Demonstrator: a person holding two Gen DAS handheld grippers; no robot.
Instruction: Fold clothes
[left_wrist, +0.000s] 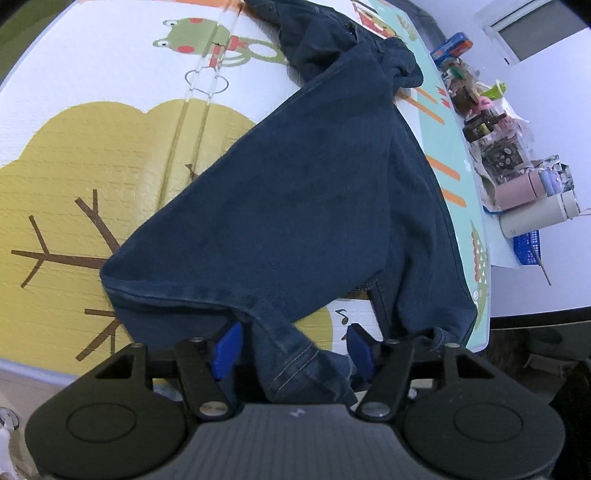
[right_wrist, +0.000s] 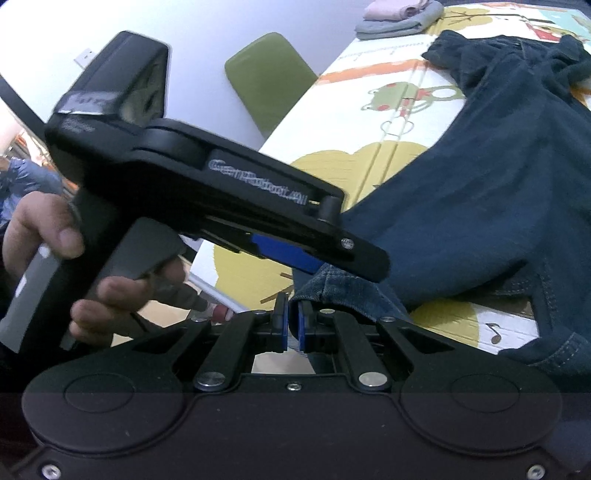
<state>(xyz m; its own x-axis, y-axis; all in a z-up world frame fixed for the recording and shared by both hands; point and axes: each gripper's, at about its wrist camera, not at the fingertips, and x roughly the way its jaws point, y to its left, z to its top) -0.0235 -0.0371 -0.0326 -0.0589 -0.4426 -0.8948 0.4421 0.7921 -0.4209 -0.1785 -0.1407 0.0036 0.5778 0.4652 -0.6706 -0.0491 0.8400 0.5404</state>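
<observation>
Dark blue jeans (left_wrist: 295, 192) lie spread on a cartoon play mat (left_wrist: 92, 147), the waist far away and a leg running toward me. My left gripper (left_wrist: 294, 349) is open, its blue pads (left_wrist: 229, 347) wide apart, with the leg hem (left_wrist: 299, 365) lying loose between them. In the right wrist view the jeans (right_wrist: 480, 192) fill the right side. My right gripper (right_wrist: 291, 325) is shut on the edge of the hem (right_wrist: 332, 288). The left gripper (right_wrist: 365, 264), held by a hand (right_wrist: 40, 229), hovers just above that hem.
Clutter of packets (left_wrist: 491, 140), a pink cup (left_wrist: 517, 192), a white flask (left_wrist: 535, 218) and a blue basket (left_wrist: 528, 247) line the table's right side. Folded clothes (right_wrist: 399, 16) sit at the far end. A green chair (right_wrist: 266, 81) stands beside the table.
</observation>
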